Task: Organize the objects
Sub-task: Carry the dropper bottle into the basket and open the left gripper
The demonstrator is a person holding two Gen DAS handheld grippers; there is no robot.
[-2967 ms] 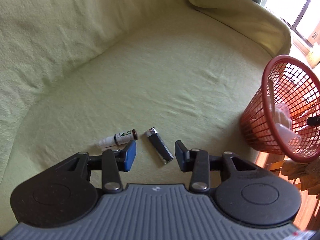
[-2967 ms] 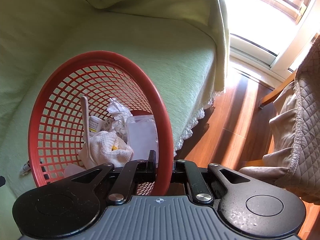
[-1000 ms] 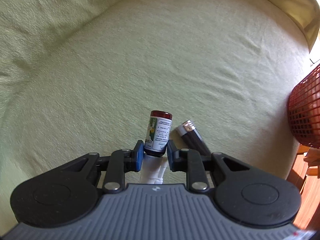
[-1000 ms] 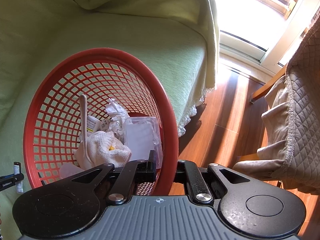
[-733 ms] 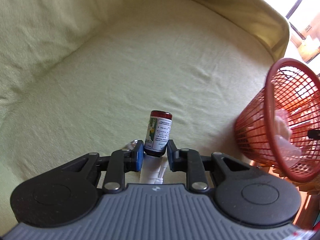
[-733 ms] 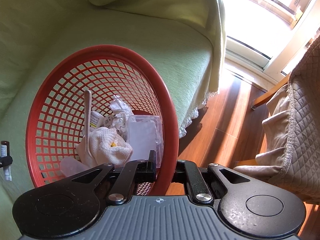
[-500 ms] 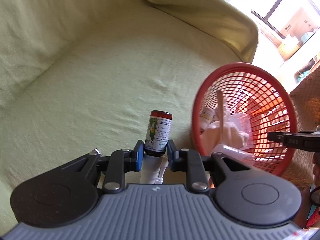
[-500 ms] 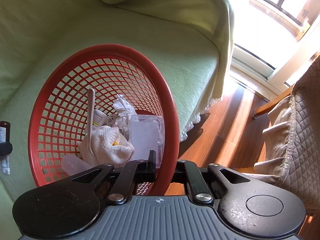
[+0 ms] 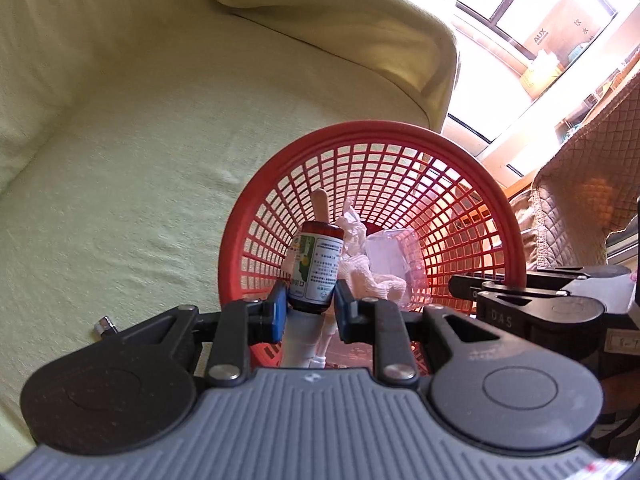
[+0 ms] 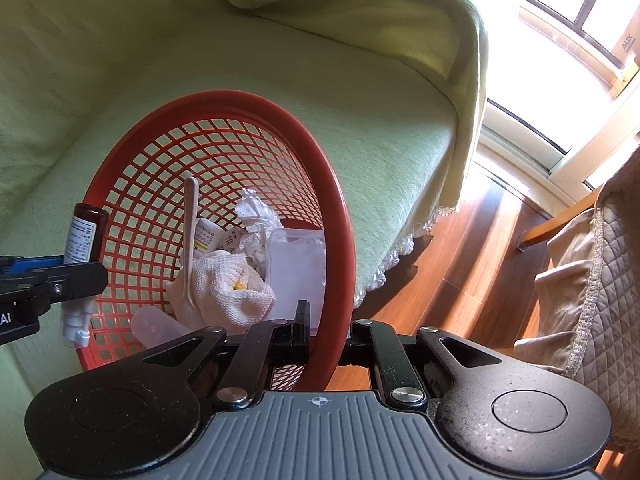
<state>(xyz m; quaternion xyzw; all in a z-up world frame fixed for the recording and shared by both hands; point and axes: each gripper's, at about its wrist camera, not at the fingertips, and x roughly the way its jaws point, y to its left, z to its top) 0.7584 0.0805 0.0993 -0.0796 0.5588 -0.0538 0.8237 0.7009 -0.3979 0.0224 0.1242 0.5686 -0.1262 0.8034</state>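
Note:
My left gripper (image 9: pixel 308 314) is shut on a small brown bottle (image 9: pixel 318 266) with a white-green label and a white nozzle end. It holds the bottle just in front of the mouth of the red mesh basket (image 9: pixel 504 216). The bottle also shows in the right wrist view (image 10: pixel 85 236), at the basket's left rim. My right gripper (image 10: pixel 329 340) is shut on the basket's rim (image 10: pixel 340 264) and holds the basket tilted. Inside lie a white cloth (image 10: pixel 224 284), a wooden spoon (image 10: pixel 190 232), crumpled paper (image 10: pixel 254 216) and a clear plastic box (image 10: pixel 298 276).
The green-covered sofa (image 9: pixel 140 140) fills the left side. A dark lighter's metal tip (image 9: pixel 103 326) lies on the seat at lower left. Wooden floor (image 10: pixel 468 264) and a quilted chair (image 10: pixel 592 272) are to the right, with a bright window (image 9: pixel 532 12) behind.
My left gripper closed on the bottle, lifted it off the sofa and swung right to the basket's mouth. My right gripper kept hold of the basket rim.

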